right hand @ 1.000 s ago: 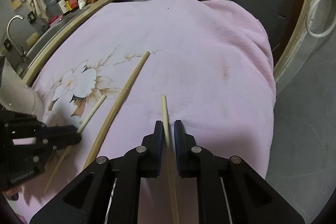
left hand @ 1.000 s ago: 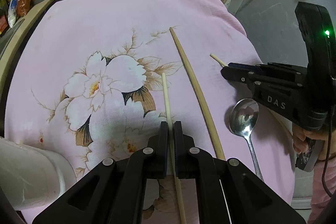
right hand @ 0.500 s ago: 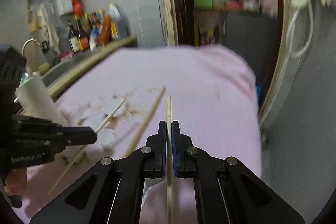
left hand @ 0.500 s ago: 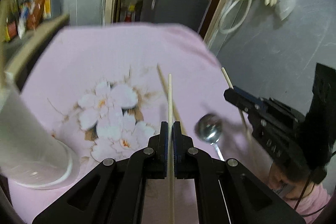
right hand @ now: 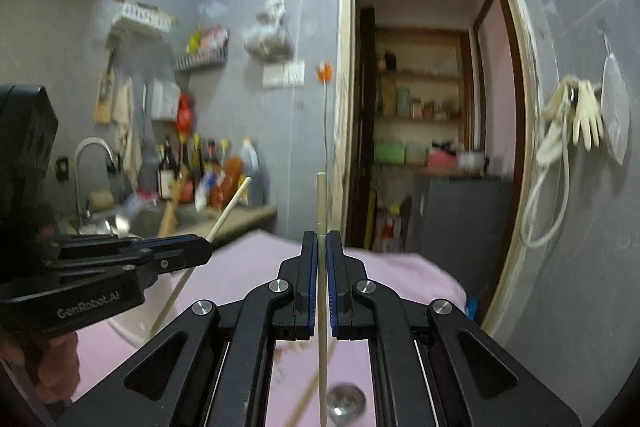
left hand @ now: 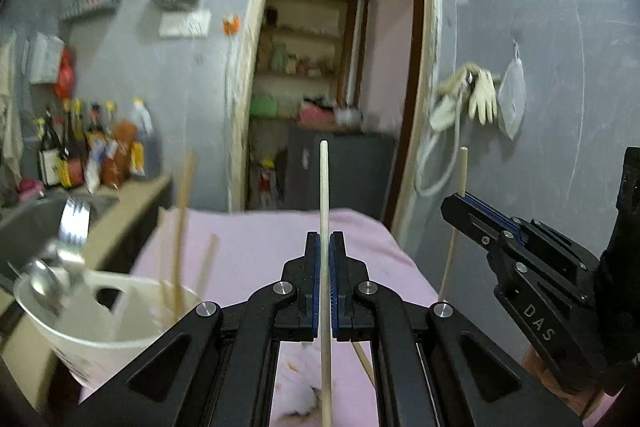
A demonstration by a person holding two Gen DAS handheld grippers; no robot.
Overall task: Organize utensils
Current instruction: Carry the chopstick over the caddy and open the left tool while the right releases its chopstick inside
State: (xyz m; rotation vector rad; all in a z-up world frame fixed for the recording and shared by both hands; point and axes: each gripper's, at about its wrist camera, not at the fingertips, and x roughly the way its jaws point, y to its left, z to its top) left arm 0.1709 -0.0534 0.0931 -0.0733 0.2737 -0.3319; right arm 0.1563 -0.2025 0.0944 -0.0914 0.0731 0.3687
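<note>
- Left gripper (left hand: pixel 324 259): matte black frame, blue pads lining the jaws, round silver screws at the linkage joints.
- Its side reads "GenRobot.AI" in pale letters.
- Right gripper (right hand: pixel 319 257): same black build, "DAS" on its flank.

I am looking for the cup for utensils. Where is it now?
In the left wrist view, the white cup stands at lower left on the pink cloth, left of the left gripper.
</note>
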